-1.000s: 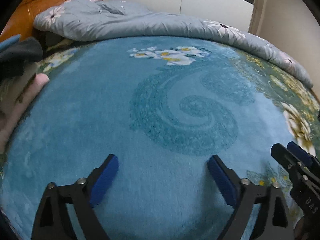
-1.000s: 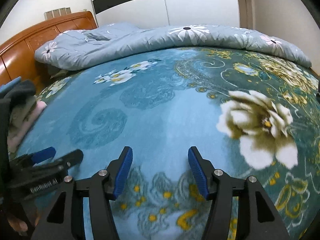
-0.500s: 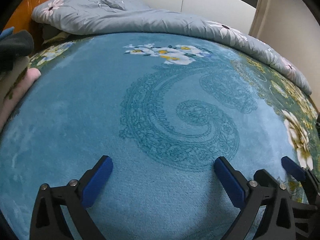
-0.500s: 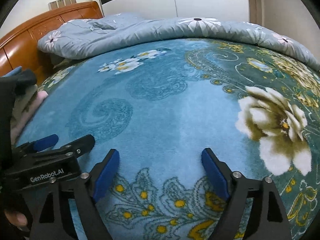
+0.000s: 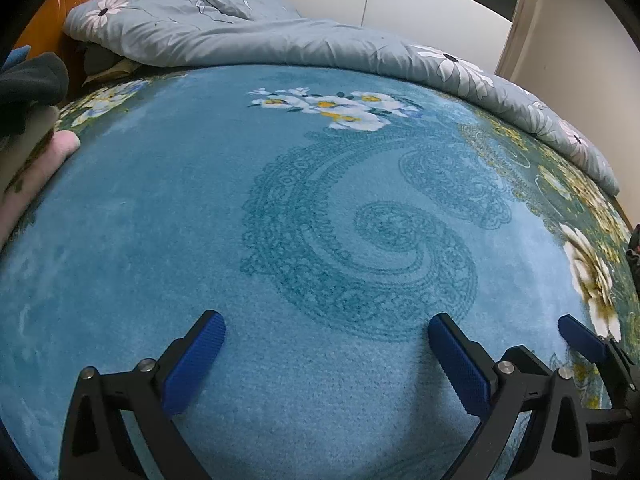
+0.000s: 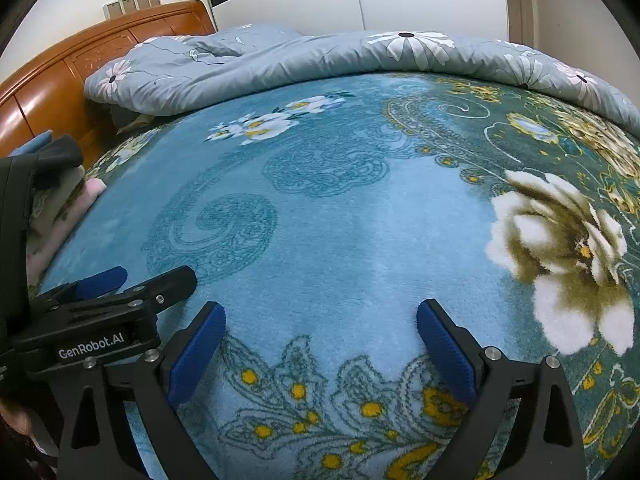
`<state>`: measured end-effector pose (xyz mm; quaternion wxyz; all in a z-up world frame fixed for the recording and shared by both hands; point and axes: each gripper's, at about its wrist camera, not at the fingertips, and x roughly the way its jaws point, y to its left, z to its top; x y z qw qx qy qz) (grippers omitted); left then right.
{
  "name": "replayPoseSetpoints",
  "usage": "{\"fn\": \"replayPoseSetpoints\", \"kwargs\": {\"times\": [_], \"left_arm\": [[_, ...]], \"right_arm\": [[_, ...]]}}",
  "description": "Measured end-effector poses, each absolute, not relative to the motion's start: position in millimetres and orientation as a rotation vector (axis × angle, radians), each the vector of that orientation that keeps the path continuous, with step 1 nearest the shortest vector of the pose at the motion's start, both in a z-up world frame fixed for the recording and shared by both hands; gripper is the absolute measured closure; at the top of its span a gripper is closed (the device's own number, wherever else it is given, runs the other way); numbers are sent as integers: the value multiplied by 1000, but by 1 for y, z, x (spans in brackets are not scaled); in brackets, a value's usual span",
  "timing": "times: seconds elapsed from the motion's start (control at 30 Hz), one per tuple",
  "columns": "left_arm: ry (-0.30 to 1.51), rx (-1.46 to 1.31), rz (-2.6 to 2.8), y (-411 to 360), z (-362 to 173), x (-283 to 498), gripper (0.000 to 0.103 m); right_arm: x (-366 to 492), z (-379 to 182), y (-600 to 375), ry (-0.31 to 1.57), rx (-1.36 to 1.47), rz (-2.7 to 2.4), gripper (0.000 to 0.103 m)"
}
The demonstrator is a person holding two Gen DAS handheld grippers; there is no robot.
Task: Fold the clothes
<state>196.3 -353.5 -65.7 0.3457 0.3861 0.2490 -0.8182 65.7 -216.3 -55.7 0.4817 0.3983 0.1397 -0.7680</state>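
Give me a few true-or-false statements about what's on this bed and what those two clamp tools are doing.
1. The left gripper holds a shirt. False: its jaws stand wide with only the blue blanket between them.
2. A stack of clothes sits at the bed's left edge. True.
3. The right gripper is clamped shut. False: its jaws are opening, with nothing between them.
4. A grey floral quilt is bunched along the far side. True.
5. The headboard is white metal. False: it is orange-brown wood.
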Motion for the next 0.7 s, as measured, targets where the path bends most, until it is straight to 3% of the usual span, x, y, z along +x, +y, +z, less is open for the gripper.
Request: {"fn": "replayPoseSetpoints", "kwargs": {"times": [0.43,0.7], "left_arm": [[657,971,-2107,-354,-64,204,0],[666,649,-1869,-358,-32,277,0]], "right_arm": [[71,-53,-217,349,956,-1884,6],[104,-37,-239,242,884,-1703,6]]}}
